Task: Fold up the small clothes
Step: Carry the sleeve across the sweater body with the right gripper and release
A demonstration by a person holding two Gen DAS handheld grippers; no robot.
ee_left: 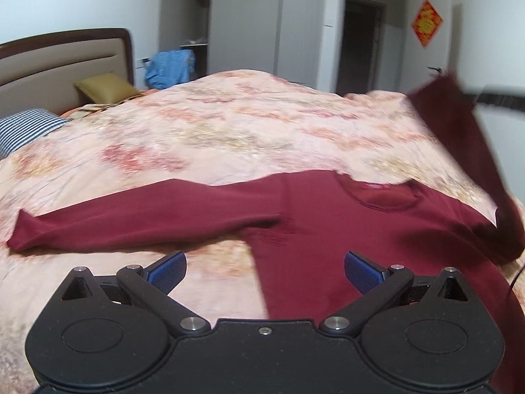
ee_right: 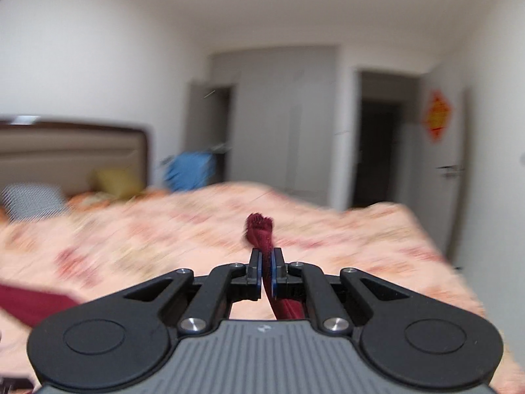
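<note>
Partly blurred, maroon shirt's (ee_left: 311, 229) lifted sleeve (ee_right: 261, 229) pinched in right gripper (ee_right: 266, 262); left gripper (ee_left: 264, 267) spread, empty.

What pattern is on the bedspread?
A pink and peach floral print on the bedspread, clearest in the left wrist view.

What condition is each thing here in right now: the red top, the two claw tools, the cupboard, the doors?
Maroon top: spread on the bed, one sleeve lifted.
Lifted sleeve: raised, its end pinched.
Right gripper: shut on the sleeve.
Left gripper: open, empty.
Wardrobe: one door ajar.
White door: open.
</note>
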